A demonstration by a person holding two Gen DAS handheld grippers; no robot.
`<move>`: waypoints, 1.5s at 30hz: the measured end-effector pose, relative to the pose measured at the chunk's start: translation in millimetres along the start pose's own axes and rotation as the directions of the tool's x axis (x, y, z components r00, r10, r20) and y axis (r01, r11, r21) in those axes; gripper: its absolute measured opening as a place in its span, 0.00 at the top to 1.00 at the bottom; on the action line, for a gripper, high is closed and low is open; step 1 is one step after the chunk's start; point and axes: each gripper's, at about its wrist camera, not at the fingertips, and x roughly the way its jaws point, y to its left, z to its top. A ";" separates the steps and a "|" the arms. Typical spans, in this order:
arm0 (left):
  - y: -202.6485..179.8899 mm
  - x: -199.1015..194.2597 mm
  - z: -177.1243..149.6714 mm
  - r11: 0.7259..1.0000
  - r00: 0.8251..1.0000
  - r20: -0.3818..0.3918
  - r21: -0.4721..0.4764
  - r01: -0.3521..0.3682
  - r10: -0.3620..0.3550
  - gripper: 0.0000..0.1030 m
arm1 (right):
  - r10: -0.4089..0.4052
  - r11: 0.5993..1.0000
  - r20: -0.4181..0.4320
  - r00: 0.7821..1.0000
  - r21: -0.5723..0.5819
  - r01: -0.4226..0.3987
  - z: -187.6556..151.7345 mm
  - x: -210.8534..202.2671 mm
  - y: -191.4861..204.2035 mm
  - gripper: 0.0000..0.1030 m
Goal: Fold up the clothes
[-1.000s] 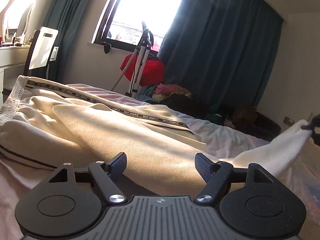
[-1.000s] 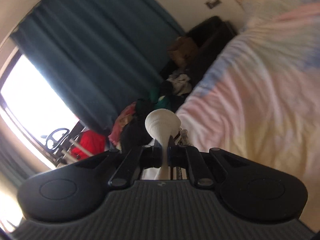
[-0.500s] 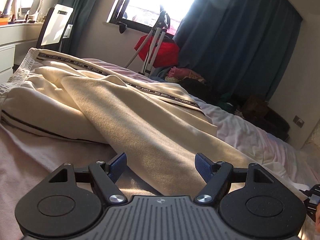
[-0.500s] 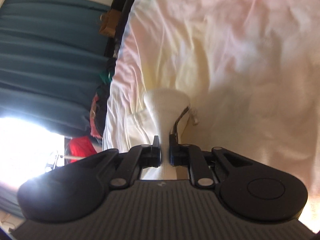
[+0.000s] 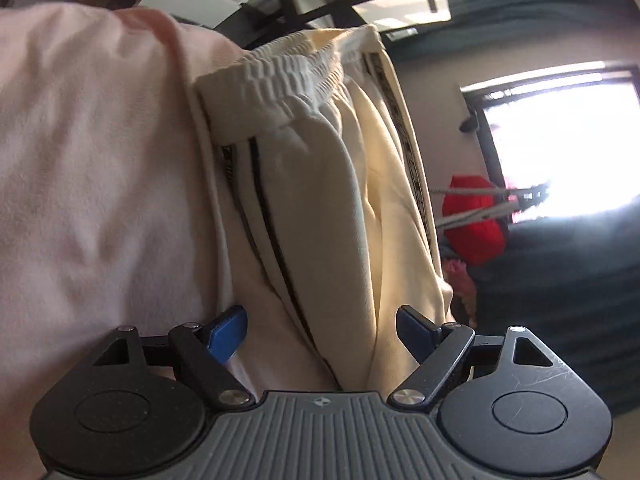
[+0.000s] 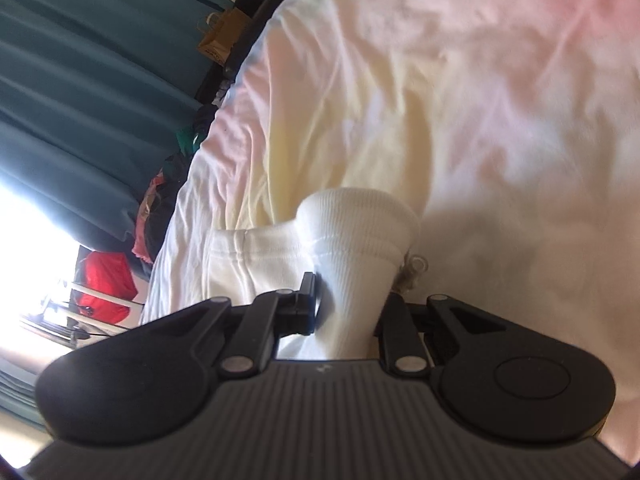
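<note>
Cream track trousers (image 5: 320, 208) with dark side stripes and a white ribbed waistband (image 5: 288, 76) lie on the bed. My left gripper (image 5: 322, 334) is open, its blue-padded jaws straddling the trouser cloth low over the bed. In the right wrist view the white ribbed leg cuff (image 6: 360, 236) sits between the jaws of my right gripper (image 6: 348, 312), which stand apart with the cloth loose between them, low over the sheet.
The pink and pale yellow bed sheet (image 6: 500, 100) spreads around the trousers. Beyond the bed's edge are a teal curtain (image 6: 72, 100), a bright window (image 5: 560, 140), a red bag (image 5: 476, 220) on a stand, a heap of clothes and a brown paper bag (image 6: 218, 42).
My right gripper's jaws have opened from their pinch on the leg cuff, which now rests on the sheet. My left gripper has rolled and swung toward the waistband end, still open.
</note>
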 end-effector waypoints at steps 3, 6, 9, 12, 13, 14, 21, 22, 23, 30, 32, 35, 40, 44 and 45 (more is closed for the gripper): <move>3.9 1.3 22.0 0.997 0.999 0.015 -0.072 0.031 -0.030 0.24 | -0.002 1.000 0.026 1.000 -0.024 0.002 1.7 2.9 -1.1 0.85; 7.7 2.3 36.3 0.993 0.998 0.007 -0.102 0.058 -0.057 0.25 | 0.000 0.999 0.040 0.999 -0.040 0.002 3.7 5.7 1.6 0.85; 8.0 3.9 38.7 0.995 0.999 0.001 -0.078 0.054 -0.054 0.31 | -0.001 0.997 0.049 0.999 -0.073 0.004 6.4 7.6 4.6 0.85; 5.2 6.4 37.2 0.998 0.999 0.001 -0.047 0.046 -0.046 0.37 | -0.006 0.995 0.053 0.999 -0.101 0.011 7.1 7.6 7.1 0.85; 4.0 7.7 37.0 0.999 0.999 0.001 -0.032 0.043 -0.043 0.38 | -0.006 0.994 0.055 0.998 -0.108 0.012 7.1 7.1 7.7 0.85; 2.0 11.0 37.4 0.999 1.000 -0.008 -0.012 0.030 -0.030 0.38 | -0.007 0.993 0.056 0.998 -0.114 0.013 6.7 5.5 7.5 0.85; -13.7 22.2 40.3 0.995 0.996 -0.086 0.103 0.011 -0.002 0.20 | -0.015 0.988 0.062 0.998 -0.155 0.024 5.8 2.2 10.0 0.85; -16.5 24.3 39.9 0.992 0.995 -0.097 0.126 0.004 0.008 0.19 | -0.016 0.987 0.063 0.998 -0.161 0.026 5.3 0.9 9.8 0.85; -18.3 26.3 38.7 0.990 0.994 -0.105 0.144 -0.003 0.018 0.19 | -0.018 0.986 0.064 0.998 -0.166 0.029 5.0 0.4 10.3 0.85; -16.3 24.2 31.2 0.984 0.995 -0.089 0.178 -0.024 0.040 0.30 | -0.031 0.981 0.073 0.997 -0.191 0.044 3.8 -0.8 14.0 0.85; -15.1 21.5 30.4 0.983 0.997 -0.072 0.182 -0.022 0.035 0.40 | -0.032 0.980 0.076 0.997 -0.195 0.046 3.5 -1.3 14.6 0.85; -9.2 18.1 36.8 0.990 0.997 -0.067 0.139 -0.015 0.025 0.57 | -0.034 0.979 0.074 0.997 -0.196 0.048 2.8 -3.1 13.9 0.85; -4.9 4.6 47.3 0.992 0.998 -0.049 0.116 0.044 -0.038 0.83 | -0.031 0.983 0.068 0.997 -0.178 0.042 3.2 -5.6 11.8 0.85; -12.2 -39.5 55.5 0.974 0.987 0.067 0.186 0.129 -0.144 0.85 | -0.025 0.987 0.062 0.998 -0.154 0.035 4.3 -7.2 9.8 0.85; -12.7 -55.8 57.1 0.966 0.977 0.113 0.206 0.154 -0.179 0.85 | -0.024 0.989 0.061 0.998 -0.148 0.033 4.6 -7.6 9.3 0.85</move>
